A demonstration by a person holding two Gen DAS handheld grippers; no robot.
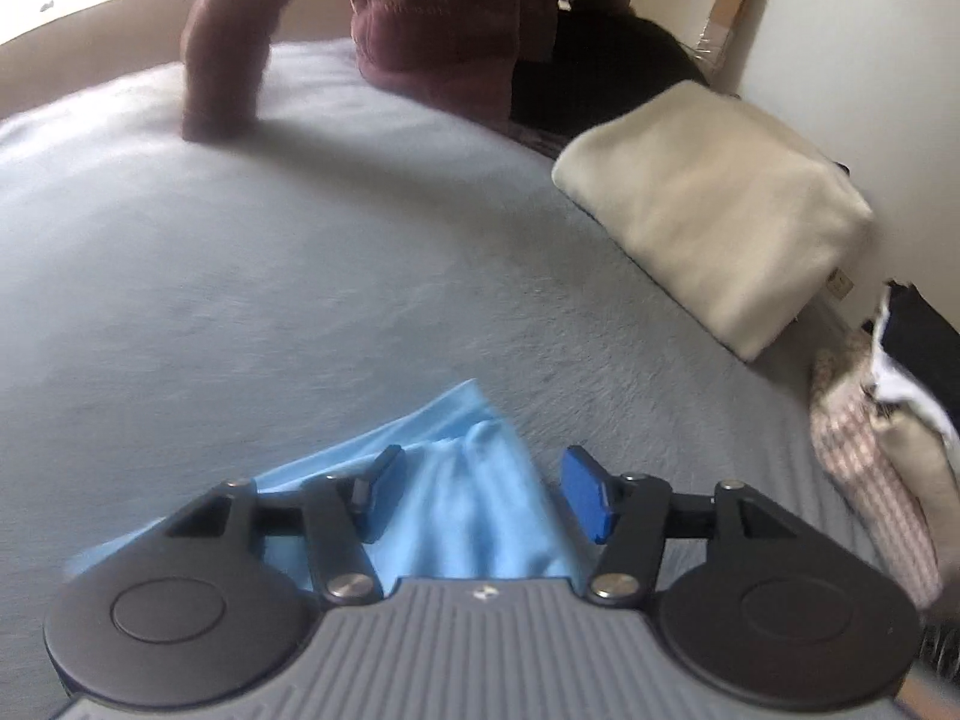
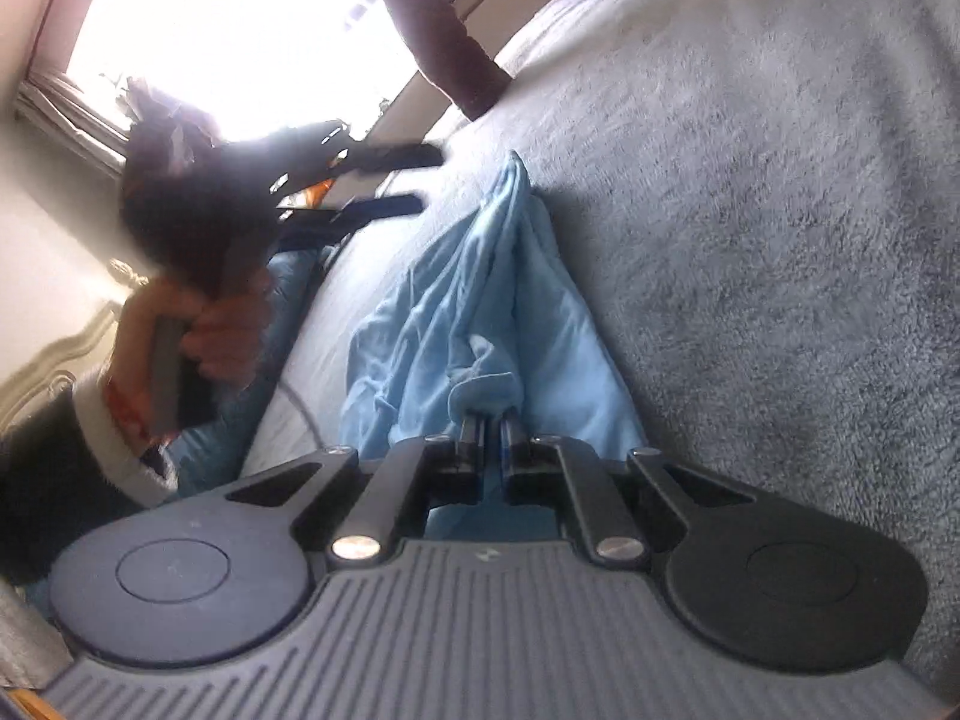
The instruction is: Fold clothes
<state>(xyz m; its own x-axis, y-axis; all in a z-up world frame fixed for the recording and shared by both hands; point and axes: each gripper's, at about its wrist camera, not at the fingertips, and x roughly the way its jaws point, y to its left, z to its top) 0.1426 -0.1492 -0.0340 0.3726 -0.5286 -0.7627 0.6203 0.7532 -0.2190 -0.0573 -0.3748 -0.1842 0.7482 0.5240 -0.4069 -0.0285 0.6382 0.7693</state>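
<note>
A light blue garment [image 1: 462,492] lies crumpled on a grey fleece blanket [image 1: 300,270]. In the left wrist view my left gripper [image 1: 483,459] is open, its blue pads [image 1: 585,495] apart on either side of a raised fold without pressing on it. My right gripper [image 2: 491,417] is shut on a bunched edge of the blue garment [image 2: 468,300], which stretches away from the tips in a ridge. The right wrist view also shows the left gripper [image 2: 423,180] at the upper left, held in a hand [image 2: 222,324], jaws apart above the garment's far end.
A person in a maroon sweater [image 1: 432,18] leans on the bed's far side, one sleeve [image 1: 222,72] planted on the blanket. A folded cream cloth [image 1: 720,204] lies at the right edge. A pile of mixed clothes [image 1: 870,438] sits at the near right.
</note>
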